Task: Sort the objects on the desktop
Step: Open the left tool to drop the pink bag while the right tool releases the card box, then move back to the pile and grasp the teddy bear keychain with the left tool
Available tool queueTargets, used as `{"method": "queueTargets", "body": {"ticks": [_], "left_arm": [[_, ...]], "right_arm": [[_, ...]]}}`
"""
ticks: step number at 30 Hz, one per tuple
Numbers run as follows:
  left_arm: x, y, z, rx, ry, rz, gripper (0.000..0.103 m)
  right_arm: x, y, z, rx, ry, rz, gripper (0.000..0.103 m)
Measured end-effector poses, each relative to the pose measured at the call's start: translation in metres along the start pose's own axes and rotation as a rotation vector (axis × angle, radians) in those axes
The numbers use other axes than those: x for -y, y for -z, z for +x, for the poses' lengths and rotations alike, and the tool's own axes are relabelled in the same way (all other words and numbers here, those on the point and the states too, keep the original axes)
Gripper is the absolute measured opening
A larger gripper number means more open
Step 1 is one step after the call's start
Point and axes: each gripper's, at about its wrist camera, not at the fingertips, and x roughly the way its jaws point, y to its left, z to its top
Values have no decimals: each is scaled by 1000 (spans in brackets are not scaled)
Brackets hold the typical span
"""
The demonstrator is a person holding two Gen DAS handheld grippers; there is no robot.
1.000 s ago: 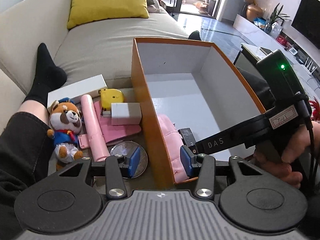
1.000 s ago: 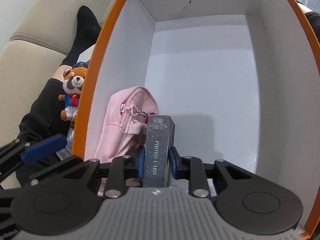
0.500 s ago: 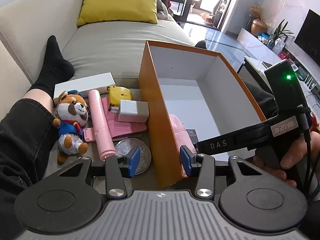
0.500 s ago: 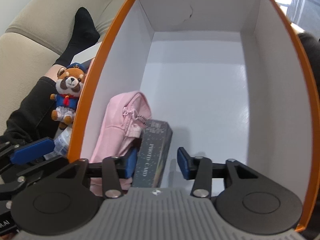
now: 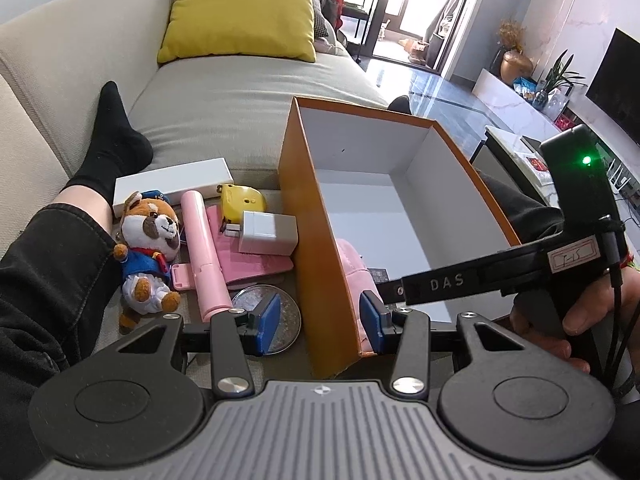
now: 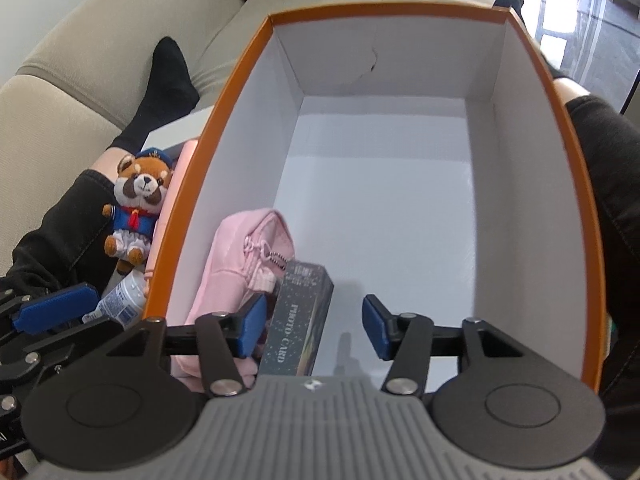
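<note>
The orange box [image 6: 576, 184] sits on the sofa, w/ pink pouch [image 6: 236, 264] and photo card box [image 6: 300, 320] inside, near corner. Right gripper [image 6: 314, 330] has just been opening; card box leans free between jaws. Left gripper [image 5: 320, 322] half open, holds nothing, straddles box wall.

- My left wrist camera looked steeply down past the orange box's [image 5: 320, 264] near corner, sofa [image 5: 224, 92] beyond.
- My right wrist camera sat close above, facing into the box.
- Both showed the box and plush toy [image 5: 146, 256].
</note>
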Motion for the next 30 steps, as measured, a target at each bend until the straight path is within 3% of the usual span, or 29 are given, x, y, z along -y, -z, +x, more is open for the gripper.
{"method": "queueTargets", "body": {"ticks": [8, 16, 21, 30], "left_arm": [[-4, 1, -5, 13, -16, -4, 51], [-32, -7, -16, 48, -109, -16, 50], [-60, -14, -24, 64, -174, -35, 47], [-108, -14, -25, 39, -252, -88, 42]], "right_arm": [[-6, -5, -17, 85, 41, -44, 58], [-37, -26, -42, 190, -4, -207, 57], [-68, -42, -40, 188, -73, -296, 55], [-124, -50, -8, 132, -123, -478, 44]]}}
